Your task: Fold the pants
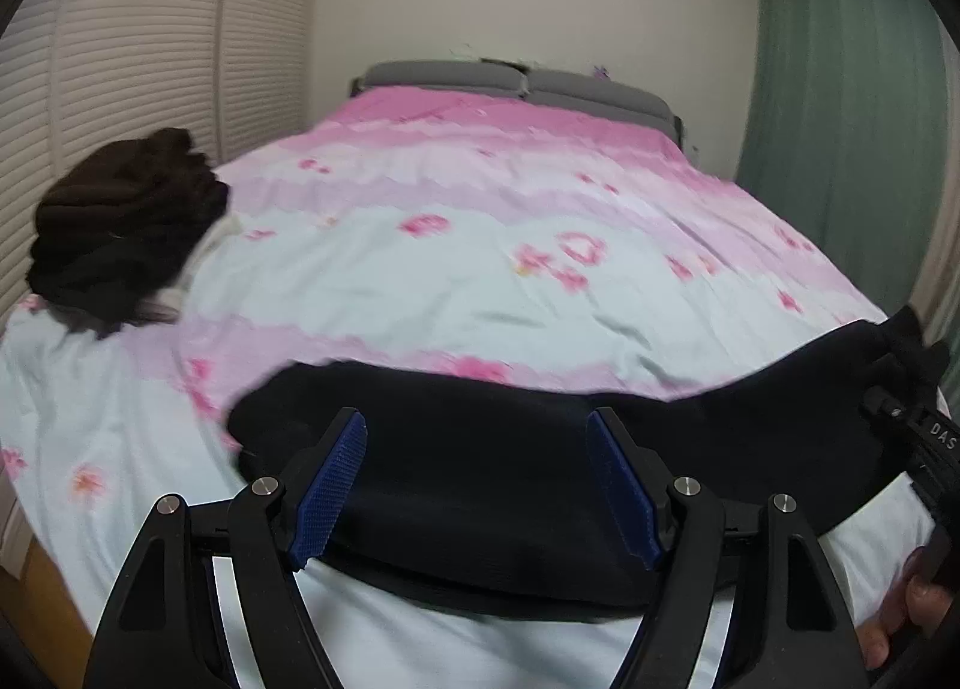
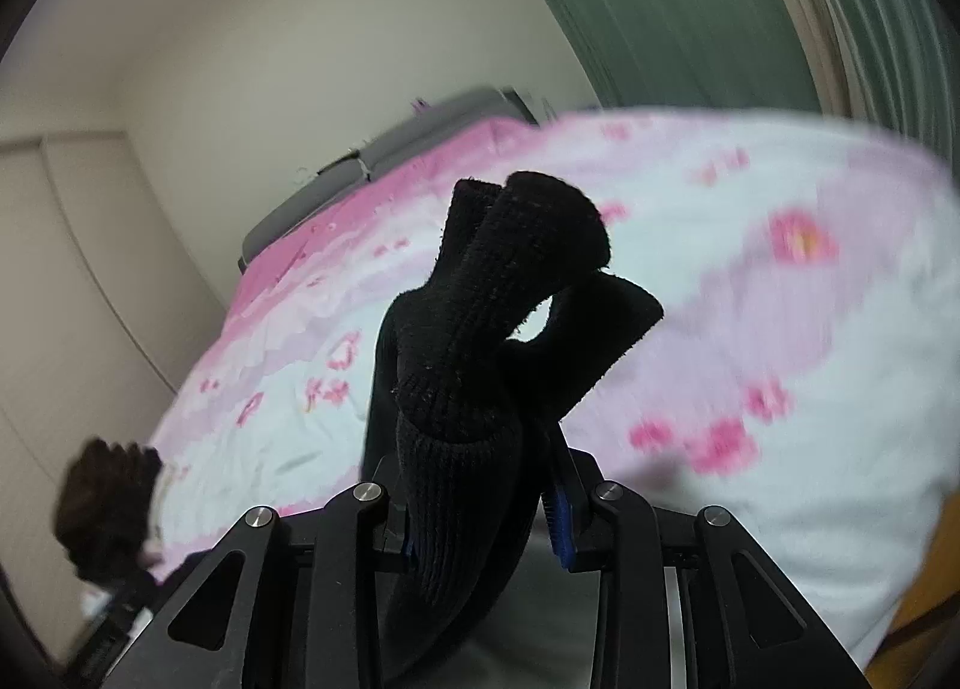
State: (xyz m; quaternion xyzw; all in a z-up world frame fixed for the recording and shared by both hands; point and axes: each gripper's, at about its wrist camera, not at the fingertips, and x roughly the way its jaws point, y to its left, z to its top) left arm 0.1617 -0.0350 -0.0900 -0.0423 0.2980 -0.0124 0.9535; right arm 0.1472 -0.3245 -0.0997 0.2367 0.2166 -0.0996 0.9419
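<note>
Black pants (image 1: 480, 467) lie in a band across the near part of the bed (image 1: 480, 245). My left gripper (image 1: 480, 431) is open, its blue-padded fingers (image 1: 336, 479) spread just above the pants' middle. My right gripper (image 2: 486, 485) is shut on a bunched ribbed end of the pants (image 2: 480, 341) and holds it up off the bed. That gripper also shows at the right edge of the left wrist view (image 1: 912, 431), at the pants' right end.
The bed has a pink and pale blue floral cover (image 2: 750, 281). A dark pile of clothes (image 1: 126, 227) sits at its left side, also in the right wrist view (image 2: 108, 503). Grey pillows (image 1: 516, 83) lie at the head. A green curtain (image 1: 840, 89) hangs at right.
</note>
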